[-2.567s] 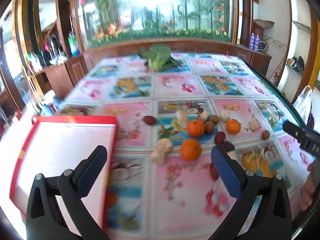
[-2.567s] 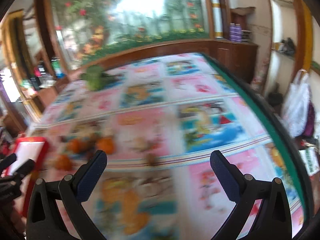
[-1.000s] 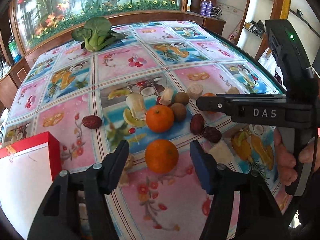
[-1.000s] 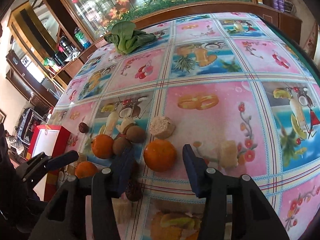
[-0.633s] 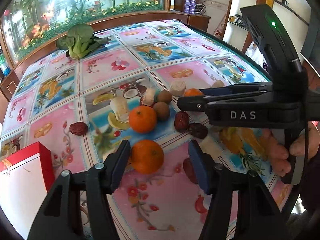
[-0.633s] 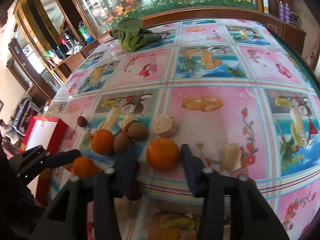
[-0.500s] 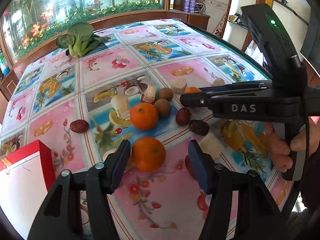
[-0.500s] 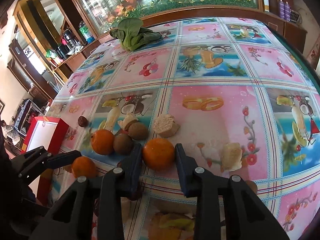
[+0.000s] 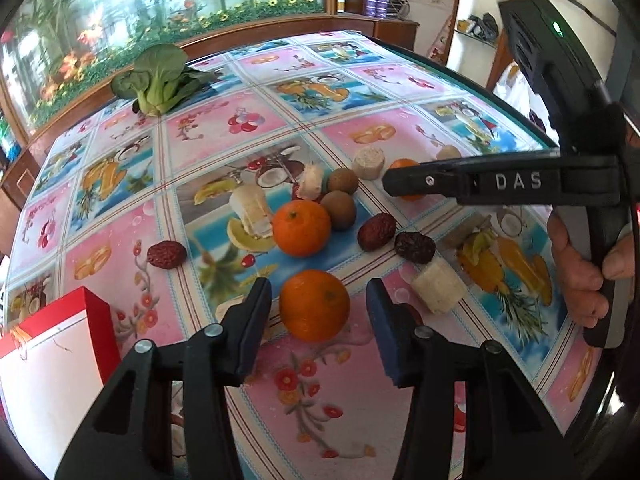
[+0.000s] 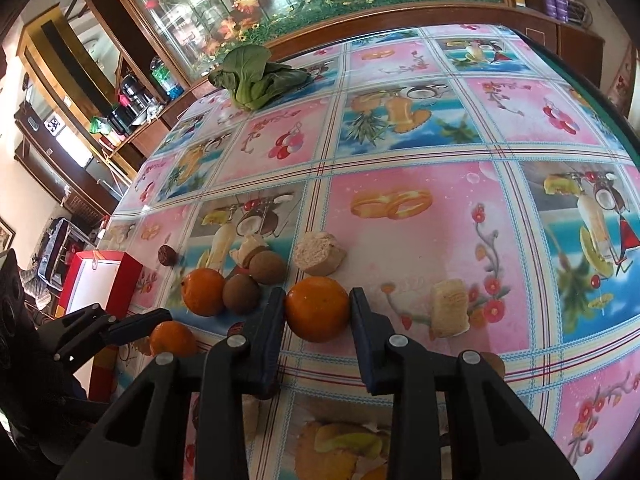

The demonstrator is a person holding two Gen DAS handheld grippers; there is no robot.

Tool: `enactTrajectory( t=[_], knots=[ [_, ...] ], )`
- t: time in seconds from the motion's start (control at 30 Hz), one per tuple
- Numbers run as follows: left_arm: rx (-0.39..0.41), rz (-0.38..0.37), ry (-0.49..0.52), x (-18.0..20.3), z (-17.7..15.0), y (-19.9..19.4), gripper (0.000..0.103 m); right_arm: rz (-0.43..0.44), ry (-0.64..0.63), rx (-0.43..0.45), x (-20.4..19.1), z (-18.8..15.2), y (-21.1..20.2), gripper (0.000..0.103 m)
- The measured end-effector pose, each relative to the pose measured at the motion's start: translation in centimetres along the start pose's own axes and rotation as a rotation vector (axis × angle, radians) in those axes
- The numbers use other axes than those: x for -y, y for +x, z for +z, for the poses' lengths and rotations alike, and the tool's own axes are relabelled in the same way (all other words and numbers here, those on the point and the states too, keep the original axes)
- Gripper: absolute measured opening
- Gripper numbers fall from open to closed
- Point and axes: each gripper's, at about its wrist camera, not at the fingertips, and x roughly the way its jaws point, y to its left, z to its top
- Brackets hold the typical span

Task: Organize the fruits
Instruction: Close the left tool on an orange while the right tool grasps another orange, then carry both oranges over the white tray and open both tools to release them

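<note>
Oranges, two, on desk: right gripper fingers clamped on one orange; left gripper fingers apart, straddling another orange, untouching. Advice: close left at widest girth, lift straight; red box waits at 9 o'clock.

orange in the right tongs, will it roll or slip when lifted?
The orange is round and sits on a smooth, glossy tablecloth, so it would probably roll if nudged or released. The right tongs pinch it across its widest part, which should hold. Its skin looks firm, so denting seems unlikely.
</note>
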Motion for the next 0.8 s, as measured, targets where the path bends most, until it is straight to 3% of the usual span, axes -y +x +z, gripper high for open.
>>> enactTrajectory(
  t=[0.17, 0.37, 0.63, 0.8],
  knots=[
    [-0.004, 0.022, 0.004, 0.1, 0.1, 0.1, 0.036, 0.004, 0.003, 0.025, 0.0, 0.0, -0.4, 0.031],
    [0.012, 0.045, -0.025, 0.2, -0.2, -0.6, 0.036, 0.025, -0.009, 0.090, -0.2, 0.0, -1.5, 0.031],
    [0.178, 0.123, -0.108, 0.2, -1.3, -7.3, 0.036, -0.010, -0.038, 0.207, -0.7, -0.2, -3.2, 0.031],
    [0.241, 0.208, -0.230, -1.7, -3.9, -11.9, 0.036, 0.004, -0.076, 0.220, -3.2, -1.1, -3.9, 0.031]
  ],
)
